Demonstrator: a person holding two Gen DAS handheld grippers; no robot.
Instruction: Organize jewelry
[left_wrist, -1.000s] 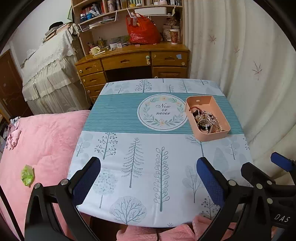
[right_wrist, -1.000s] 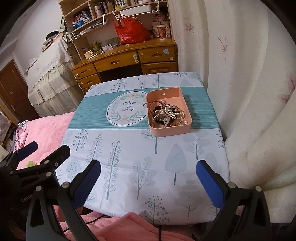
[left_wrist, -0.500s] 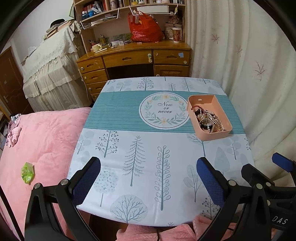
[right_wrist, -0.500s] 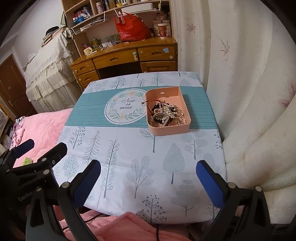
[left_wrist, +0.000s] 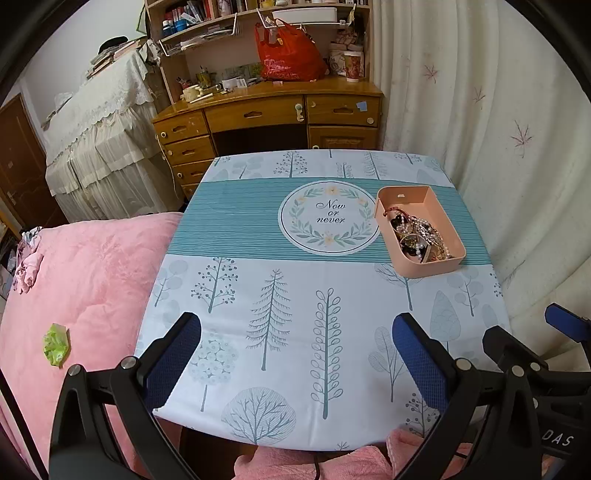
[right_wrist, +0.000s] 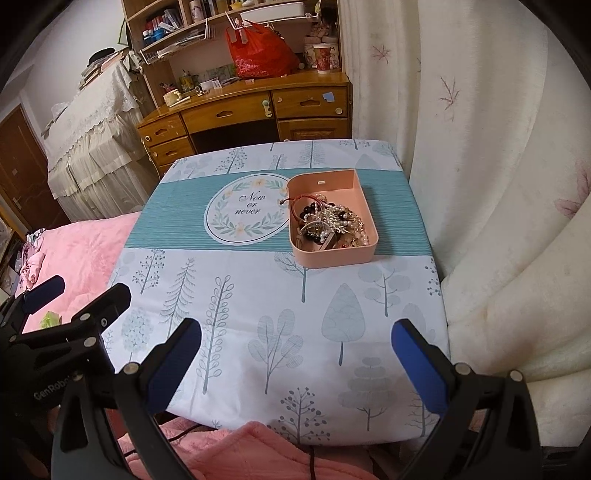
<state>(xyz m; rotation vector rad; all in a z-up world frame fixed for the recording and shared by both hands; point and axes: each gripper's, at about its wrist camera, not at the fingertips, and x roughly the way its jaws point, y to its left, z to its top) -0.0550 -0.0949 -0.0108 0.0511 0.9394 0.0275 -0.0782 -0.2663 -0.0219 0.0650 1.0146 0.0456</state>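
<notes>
Tree-print tablecloth (left_wrist: 295, 295), pink tray (right_wrist: 365, 206), jewelry tangle (right_wrist: 328, 221) clearer right view

Tangled too tightly in the pink tray (right_wrist: 334, 258) to separate piece from piece: the jewelry (right_wrist: 328, 223), beads and chains overlapping. Too small to read: book spines on the shelf (left_wrist: 207, 14). Cut off by the lower edge: the left gripper (left_wrist: 295, 358) body and the right gripper (right_wrist: 295, 360) body. Hidden under the tablecloth (left_wrist: 295, 295): the table itself.
</notes>
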